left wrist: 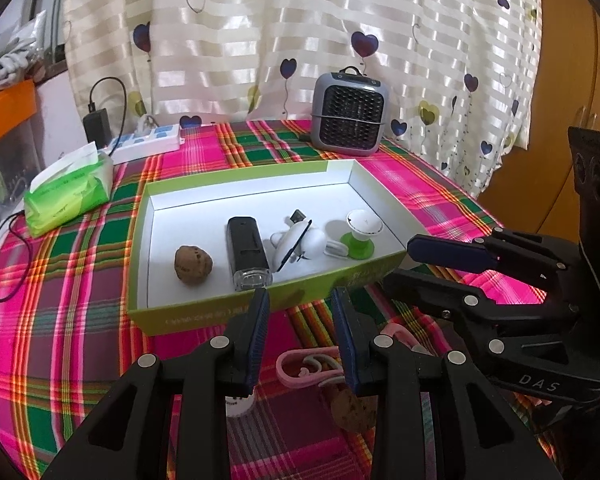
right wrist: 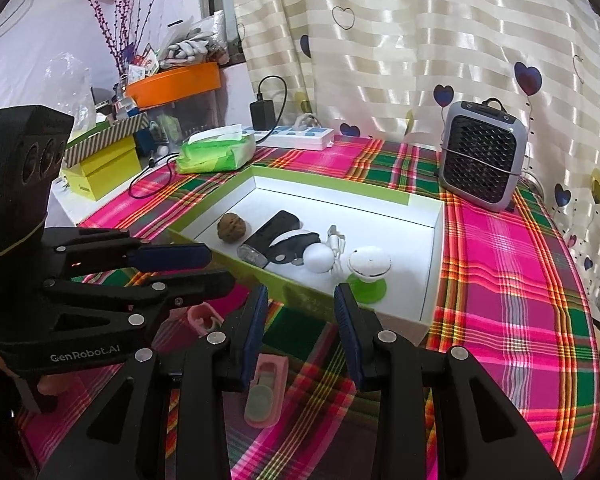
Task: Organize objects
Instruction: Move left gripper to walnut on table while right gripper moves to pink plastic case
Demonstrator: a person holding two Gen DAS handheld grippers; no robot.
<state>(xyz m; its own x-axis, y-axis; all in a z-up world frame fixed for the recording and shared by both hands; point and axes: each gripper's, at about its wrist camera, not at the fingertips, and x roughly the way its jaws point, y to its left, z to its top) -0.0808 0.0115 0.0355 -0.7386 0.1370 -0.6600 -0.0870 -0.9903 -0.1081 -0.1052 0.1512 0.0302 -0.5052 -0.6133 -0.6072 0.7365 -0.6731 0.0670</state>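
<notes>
Pink-green plaid cloth [left wrist: 60,280] covers a table before a striped heart curtain [left wrist: 260,40]; a shallow green cardboard box [left wrist: 236,312] holds a wrinkled walnut [left wrist: 193,264]; left gripper [left wrist: 302,300] and right gripper [right wrist: 300,296] fingers spread, empty.

Walnut [left wrist: 354,412] & white cap [left wrist: 240,404] half hidden behind left tongs [left wrist: 302,312].
</notes>
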